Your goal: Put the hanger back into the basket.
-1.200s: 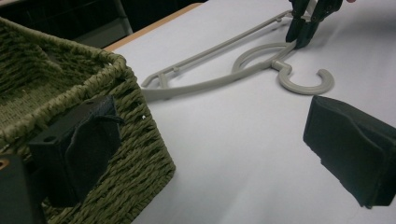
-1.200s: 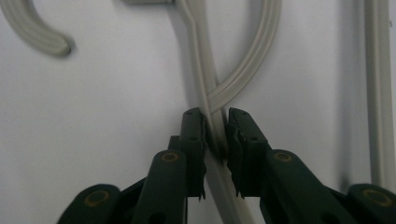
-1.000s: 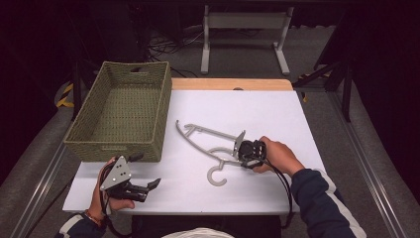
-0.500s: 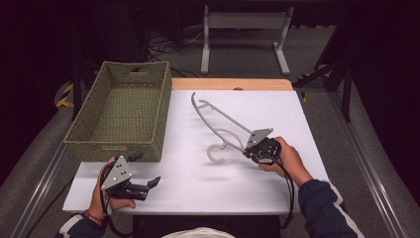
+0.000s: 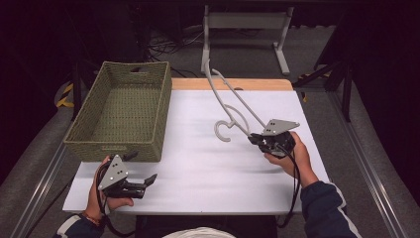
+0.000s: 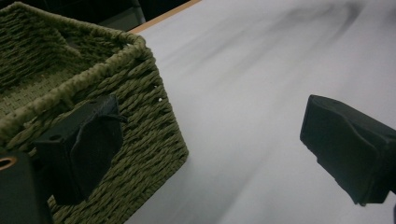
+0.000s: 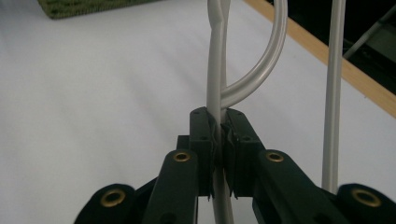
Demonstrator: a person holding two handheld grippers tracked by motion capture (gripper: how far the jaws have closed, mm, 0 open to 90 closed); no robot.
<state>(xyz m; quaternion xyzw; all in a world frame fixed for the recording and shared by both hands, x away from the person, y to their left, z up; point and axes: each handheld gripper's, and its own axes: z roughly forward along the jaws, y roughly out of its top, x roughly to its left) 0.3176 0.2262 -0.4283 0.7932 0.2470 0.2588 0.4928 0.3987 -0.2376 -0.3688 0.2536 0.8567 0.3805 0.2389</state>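
A grey plastic clothes hanger [image 5: 233, 101] is lifted off the white table, slanting up and away with its hook [image 5: 224, 130] hanging low. My right gripper [image 5: 256, 139] is shut on the hanger's near end; in the right gripper view the black jaws pinch the grey bar [image 7: 218, 84] of the hanger between them, the curved hook [image 7: 266, 60] just beyond. My left gripper [image 5: 148, 179] rests at the table's front left, held by a hand, open with nothing between its fingers [image 6: 88, 140]. A green woven basket [image 5: 89, 141] stands empty at the left, right beside the left gripper.
The white table [image 5: 198, 163] has a wooden back edge [image 5: 233, 84]. A metal stand [image 5: 245, 22] and cables lie on the floor behind it. The basket's corner [image 6: 140, 93] sits close to my left gripper.
My right gripper has lifted the hanger off the table and swung it up and to the right, so it now points toward the back edge. The left gripper has stayed put.
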